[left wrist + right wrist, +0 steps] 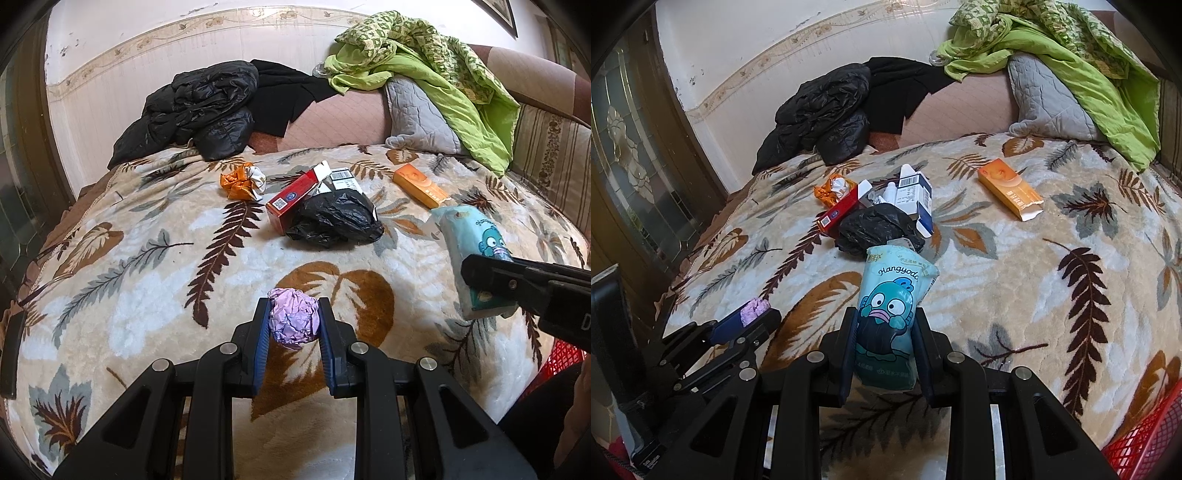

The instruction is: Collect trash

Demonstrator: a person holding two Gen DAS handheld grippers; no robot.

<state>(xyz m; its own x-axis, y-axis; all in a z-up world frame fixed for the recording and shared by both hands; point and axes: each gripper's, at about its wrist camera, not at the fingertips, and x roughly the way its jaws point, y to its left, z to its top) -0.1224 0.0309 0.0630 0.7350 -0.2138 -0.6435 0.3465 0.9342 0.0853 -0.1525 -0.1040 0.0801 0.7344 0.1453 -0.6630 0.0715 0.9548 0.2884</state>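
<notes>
Leaf-print blanket (147, 295) covers the bed, fills most of both views. Black puffer jacket (199, 107) bunched at upper centre-left, a flat black cloth (284, 96) just right of it, touching. Green quilt (424, 55) heaped upper right, draped over a grey quilted pillow (417, 114). Wall with a floral border strip (122, 48) behind. Glazed dark wooden door (631, 155) at left edge. Red mesh basket (1145, 439) in lower right corner.
</notes>
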